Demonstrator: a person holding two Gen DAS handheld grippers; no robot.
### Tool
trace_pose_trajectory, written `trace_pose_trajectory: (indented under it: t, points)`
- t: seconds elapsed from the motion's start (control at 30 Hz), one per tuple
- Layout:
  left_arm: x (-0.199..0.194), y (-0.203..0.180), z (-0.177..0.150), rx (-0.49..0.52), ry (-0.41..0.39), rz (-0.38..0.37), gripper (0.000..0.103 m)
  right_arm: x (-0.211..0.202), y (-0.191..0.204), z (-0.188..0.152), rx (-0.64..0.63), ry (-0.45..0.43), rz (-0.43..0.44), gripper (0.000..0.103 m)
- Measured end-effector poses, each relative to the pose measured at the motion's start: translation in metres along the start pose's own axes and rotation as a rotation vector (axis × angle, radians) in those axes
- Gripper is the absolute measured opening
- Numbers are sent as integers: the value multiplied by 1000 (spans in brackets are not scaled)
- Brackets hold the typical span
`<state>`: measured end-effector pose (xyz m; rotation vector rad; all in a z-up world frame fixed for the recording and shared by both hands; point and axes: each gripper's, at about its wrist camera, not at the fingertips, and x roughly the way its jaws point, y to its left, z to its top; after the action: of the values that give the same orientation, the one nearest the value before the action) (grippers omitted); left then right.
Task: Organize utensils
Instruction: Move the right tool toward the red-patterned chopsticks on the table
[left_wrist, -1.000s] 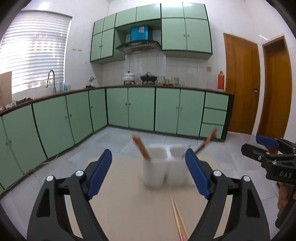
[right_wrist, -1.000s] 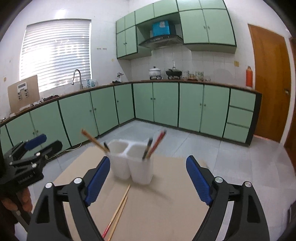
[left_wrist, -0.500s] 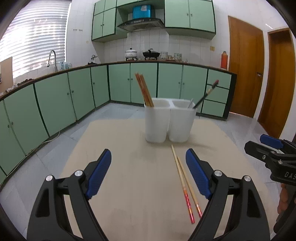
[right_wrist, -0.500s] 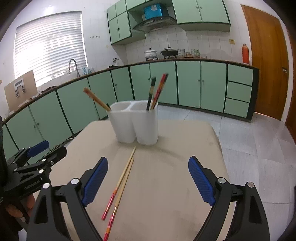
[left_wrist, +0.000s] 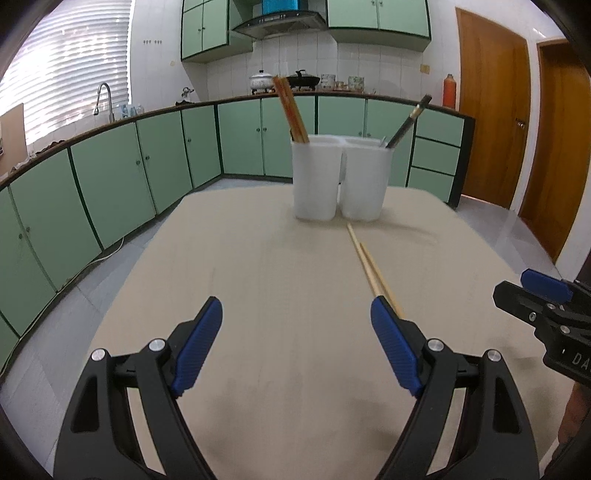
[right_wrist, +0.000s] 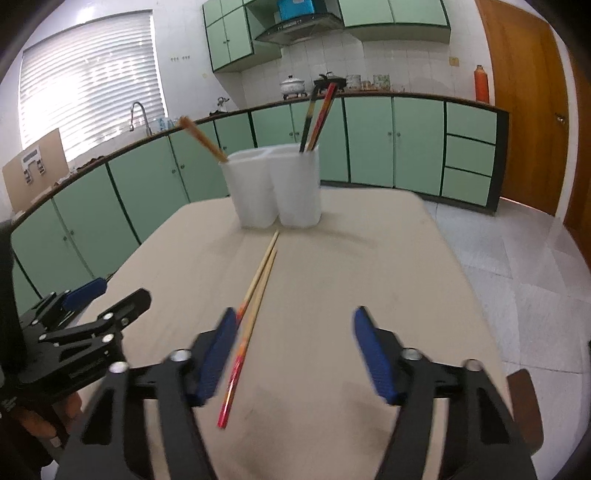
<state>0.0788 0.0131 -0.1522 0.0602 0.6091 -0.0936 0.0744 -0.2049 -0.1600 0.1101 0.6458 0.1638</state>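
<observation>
Both tongs lower than before, left wide apart, right narrowing, empty; chopstick pair lengthwise toward holder.

Two white cups joined side by side, two loose chopsticks on one bench, two brown chopsticks in one cup, two dark chopsticks in the other, two claws.

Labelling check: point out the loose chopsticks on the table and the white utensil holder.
loose chopsticks (right_wrist: 258, 291), right wrist view, mid-shaft of the pair.
white utensil holder (right_wrist: 295, 188), right wrist view, front wall of its right compartment.
</observation>
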Motion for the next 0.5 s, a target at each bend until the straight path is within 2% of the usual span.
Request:
trace_pose_trajectory:
  t: [0.07,0.13,0.33,0.5]
  points:
    - [0,3,-5,-3,13,6,80,1,5,-8,-5,19,10,43]
    - [0,6,-9,-6,22,13,80,2,14,-17,-20,40,25,38]
    - [0,7,-21,10,40,17,80,6,33,-41,-42,82,47,36]
    - [1,7,-28,14,59,10,80,4,44,-47,-75,89,51,34]
